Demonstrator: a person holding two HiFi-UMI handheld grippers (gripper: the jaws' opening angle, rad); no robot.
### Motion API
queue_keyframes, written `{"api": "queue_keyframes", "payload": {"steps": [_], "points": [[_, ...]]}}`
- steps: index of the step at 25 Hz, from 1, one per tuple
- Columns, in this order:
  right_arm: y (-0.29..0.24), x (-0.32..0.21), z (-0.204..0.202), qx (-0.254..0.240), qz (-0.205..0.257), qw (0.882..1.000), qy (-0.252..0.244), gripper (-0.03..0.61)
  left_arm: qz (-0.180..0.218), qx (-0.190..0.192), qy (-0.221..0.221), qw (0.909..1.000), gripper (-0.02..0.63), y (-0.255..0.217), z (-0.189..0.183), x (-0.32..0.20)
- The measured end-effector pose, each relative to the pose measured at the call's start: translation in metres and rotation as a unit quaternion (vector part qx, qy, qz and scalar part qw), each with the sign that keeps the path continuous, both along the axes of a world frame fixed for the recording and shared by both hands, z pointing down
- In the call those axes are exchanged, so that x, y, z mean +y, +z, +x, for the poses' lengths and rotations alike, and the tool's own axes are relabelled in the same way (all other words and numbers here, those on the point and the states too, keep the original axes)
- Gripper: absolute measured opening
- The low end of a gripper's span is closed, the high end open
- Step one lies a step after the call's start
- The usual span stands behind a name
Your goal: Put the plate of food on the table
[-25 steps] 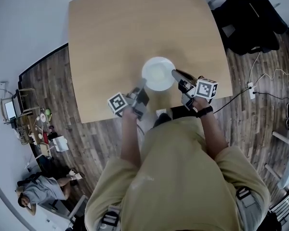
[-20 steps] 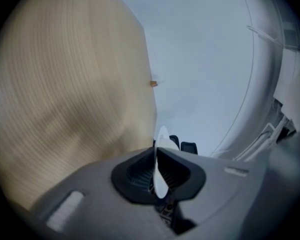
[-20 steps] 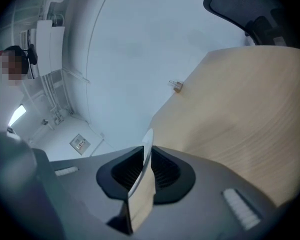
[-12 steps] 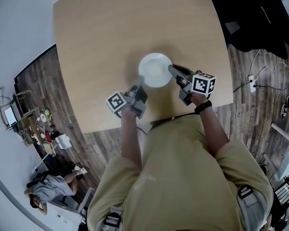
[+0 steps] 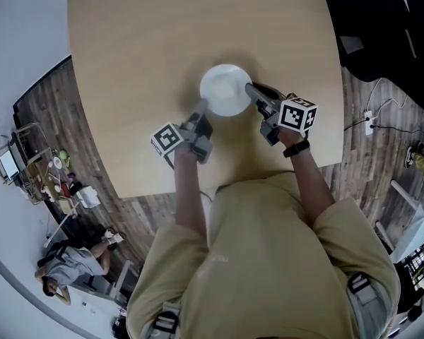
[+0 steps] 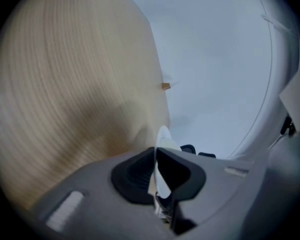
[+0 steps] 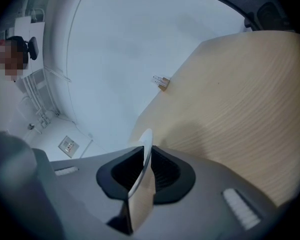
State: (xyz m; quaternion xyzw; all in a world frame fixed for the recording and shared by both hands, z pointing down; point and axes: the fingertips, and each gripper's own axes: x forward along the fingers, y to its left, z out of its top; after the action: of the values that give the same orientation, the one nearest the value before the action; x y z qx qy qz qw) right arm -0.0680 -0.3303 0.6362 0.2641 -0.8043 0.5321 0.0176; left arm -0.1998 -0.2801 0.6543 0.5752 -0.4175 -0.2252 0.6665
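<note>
A round white plate (image 5: 225, 89) hangs over the middle of the light wooden table (image 5: 141, 55), held between both grippers. My left gripper (image 5: 202, 108) is shut on its near-left rim. My right gripper (image 5: 251, 91) is shut on its right rim. In the left gripper view the thin white plate rim (image 6: 163, 140) stands edge-on between the black pads (image 6: 135, 171). The right gripper view shows the same: the plate rim (image 7: 146, 143) is pinched between the dark pads (image 7: 165, 176). The plate's top looks plain white; I cannot make out food on it.
A small brown object (image 6: 165, 86) lies at the table's far edge, also in the right gripper view as the brown object (image 7: 161, 82). Black chairs (image 5: 381, 20) stand beyond the table's right corner. A cable and power strip (image 5: 371, 116) lie on the wood floor. A person (image 5: 63, 277) sits far left.
Both grippers have carried the plate forward, from near the table's front edge to farther over its middle. Both grips have stayed the same.
</note>
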Motion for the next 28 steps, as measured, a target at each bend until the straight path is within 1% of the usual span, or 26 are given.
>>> {"api": "queue_keyframes", "payload": {"steps": [3,5,7,9,13,17,19,21,23,24,25,26,27,28], "points": [[0.011,-0.024,-0.006,0.008,-0.008,1.0,0.006,0.049,-0.005,-0.009,-0.002,0.9999,0.014,0.011,-0.006,-0.023],[0.022,-0.038,-0.007,0.014,-0.019,1.0,0.013,0.045,-0.007,-0.022,0.004,0.9997,0.014,0.019,-0.007,-0.036],[0.032,-0.046,-0.007,0.026,-0.032,0.999,0.021,0.041,-0.016,-0.044,0.013,0.9988,0.014,0.027,-0.008,-0.046],[0.04,-0.049,-0.008,0.038,-0.041,0.998,0.029,0.037,-0.028,-0.074,0.025,0.9966,0.015,0.032,-0.009,-0.05],[0.053,-0.049,-0.01,0.053,-0.059,0.996,0.036,0.037,-0.044,-0.136,0.047,0.9887,0.023,0.04,-0.011,-0.053],[0.056,-0.05,-0.012,0.082,-0.059,0.994,0.038,0.043,-0.061,-0.175,0.063,0.9807,0.035,0.046,-0.012,-0.052],[0.057,-0.049,-0.012,0.096,-0.058,0.993,0.035,0.044,-0.072,-0.197,0.073,0.975,0.04,0.05,-0.011,-0.05],[0.059,-0.047,-0.014,0.107,-0.058,0.992,0.029,0.049,-0.081,-0.228,0.085,0.9666,0.046,0.053,-0.011,-0.049],[0.059,-0.044,-0.017,0.113,-0.058,0.991,0.029,0.09,-0.074,-0.26,0.092,0.9585,0.049,0.051,-0.012,-0.05],[0.058,-0.041,-0.017,0.117,-0.06,0.991,0.032,0.104,-0.066,-0.269,0.092,0.9565,0.054,0.047,-0.012,-0.051],[0.058,-0.037,-0.015,0.122,-0.06,0.99,0.034,0.121,-0.057,-0.272,0.092,0.9561,0.074,0.043,-0.012,-0.05],[0.057,-0.033,-0.013,0.131,-0.056,0.989,0.037,0.153,-0.049,-0.272,0.092,0.9566,0.103,0.039,-0.01,-0.05],[0.055,-0.029,-0.009,0.141,-0.047,0.988,0.039,0.167,-0.041,-0.272,0.091,0.9571,0.132,0.035,-0.009,-0.049],[0.053,-0.027,-0.004,0.152,-0.036,0.987,0.042,0.167,-0.033,-0.274,0.089,0.9569,0.129,0.03,-0.009,-0.049]]}}
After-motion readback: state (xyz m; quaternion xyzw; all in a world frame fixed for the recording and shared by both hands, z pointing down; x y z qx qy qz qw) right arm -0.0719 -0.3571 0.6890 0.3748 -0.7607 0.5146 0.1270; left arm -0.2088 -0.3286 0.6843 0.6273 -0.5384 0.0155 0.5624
